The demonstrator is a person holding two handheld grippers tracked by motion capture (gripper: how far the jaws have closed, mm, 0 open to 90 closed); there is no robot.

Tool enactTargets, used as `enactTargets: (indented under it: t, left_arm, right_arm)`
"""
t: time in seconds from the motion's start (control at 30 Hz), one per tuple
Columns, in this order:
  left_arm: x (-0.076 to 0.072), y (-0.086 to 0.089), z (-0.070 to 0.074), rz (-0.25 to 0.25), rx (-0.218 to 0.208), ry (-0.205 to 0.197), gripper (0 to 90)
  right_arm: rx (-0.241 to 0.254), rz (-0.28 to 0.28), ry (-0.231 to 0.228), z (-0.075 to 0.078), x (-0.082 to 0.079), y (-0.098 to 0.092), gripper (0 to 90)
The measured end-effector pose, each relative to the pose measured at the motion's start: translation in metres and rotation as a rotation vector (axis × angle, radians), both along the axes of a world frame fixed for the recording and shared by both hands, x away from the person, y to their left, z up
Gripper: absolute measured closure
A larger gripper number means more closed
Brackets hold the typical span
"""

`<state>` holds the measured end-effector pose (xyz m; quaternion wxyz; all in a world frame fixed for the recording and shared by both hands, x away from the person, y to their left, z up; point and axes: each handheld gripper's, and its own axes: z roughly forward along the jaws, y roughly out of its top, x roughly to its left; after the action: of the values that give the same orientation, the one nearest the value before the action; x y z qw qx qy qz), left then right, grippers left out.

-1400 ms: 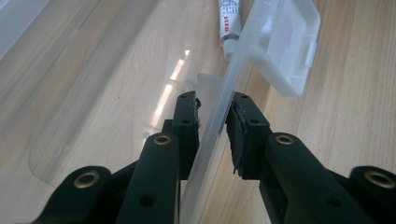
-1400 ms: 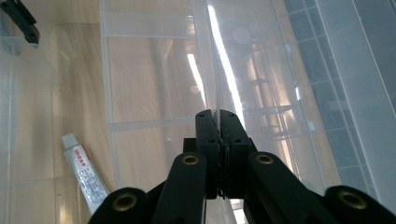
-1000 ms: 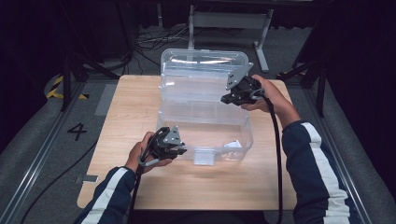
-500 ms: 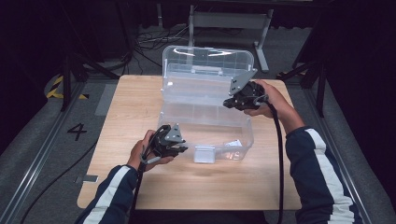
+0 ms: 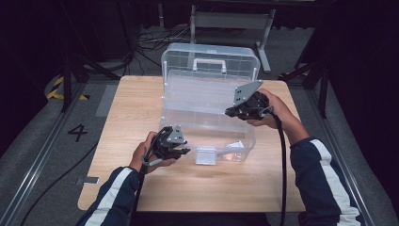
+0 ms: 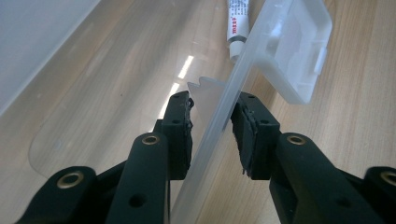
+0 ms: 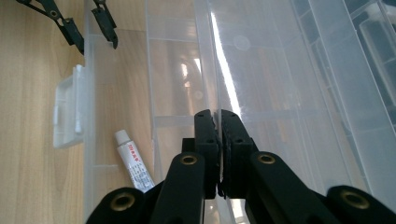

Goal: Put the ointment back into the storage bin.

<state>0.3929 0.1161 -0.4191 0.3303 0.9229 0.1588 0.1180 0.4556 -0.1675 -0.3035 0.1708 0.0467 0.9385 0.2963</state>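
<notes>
My left fingers (image 6: 182, 121) stand either side of the front wall of the clear plastic storage box with hinged lid and white handle (image 5: 207, 108), and they've just been easing apart. The wall is still between them, but the pads look off it, so I call the left gripper (image 5: 181, 149) open, not clamping. The right gripper (image 5: 234, 112) is pinched tight on a thin clear plastic edge inside the box. It looks like the rim of the lift-out tray (image 7: 280, 93), though I can't tell tray from wall for sure.

The box sits mid-table on the light wooden tabletop (image 5: 131, 117), lid stood up toward the far side. The white front latch (image 6: 299, 51) hangs down outside the front wall. A small white tube with red print (image 7: 133, 165) lies on the box floor near that latch.

My read on the step: the box is open, the left grip steadying the front wall is being let go, and the right hand has the inner tray. Next I should clear the left jaws off the wall without dragging the box. The right hand must stay clamped and move the tray evenly; the thin plastic could flex or slip.
</notes>
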Motion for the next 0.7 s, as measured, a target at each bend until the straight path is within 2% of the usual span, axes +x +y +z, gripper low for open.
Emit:
enactTargets:
  t: [0.07,0.3,0.37,0.4,0.47,0.53,0.57,0.63,0.7]
  left_arm:
    - [-0.002,0.0,-0.001,0.0,-0.002,-0.02,66.7]
    - [-0.005,0.001,-0.001,0.018,-0.017,-0.043,65.0]
    - [-0.007,0.003,0.0,0.031,-0.023,-0.068,64.2]
    - [-0.008,0.005,0.001,0.044,-0.037,-0.064,59.9]
    - [-0.01,0.011,0.004,0.031,-0.073,-0.057,58.8]
    - [-0.012,0.017,0.006,0.052,-0.107,-0.062,57.4]
    - [-0.012,0.017,0.006,0.052,-0.107,-0.062,54.1]
    - [-0.014,0.024,0.01,0.078,-0.124,-0.069,54.0]
    - [-0.016,0.029,0.013,0.072,-0.136,-0.071,52.4]
  right_arm:
    - [0.012,0.0,0.005,-0.002,-0.002,-0.001,87.6]
    - [0.051,0.001,0.009,-0.008,-0.009,-0.006,86.5]
    - [0.076,0.004,0.013,-0.011,-0.011,-0.008,86.5]
    - [0.087,0.002,0.012,-0.013,-0.012,-0.009,86.3]
    - [0.112,-0.004,0.007,-0.016,-0.015,-0.011,85.8]
    - [0.129,-0.008,0.003,-0.019,-0.017,-0.013,85.2]
    - [0.129,-0.008,0.003,-0.019,-0.017,-0.013,85.2]
    - [0.145,-0.007,0.003,-0.022,-0.02,-0.015,85.1]
    - [0.163,-0.006,0.001,-0.024,-0.021,-0.016,85.0]
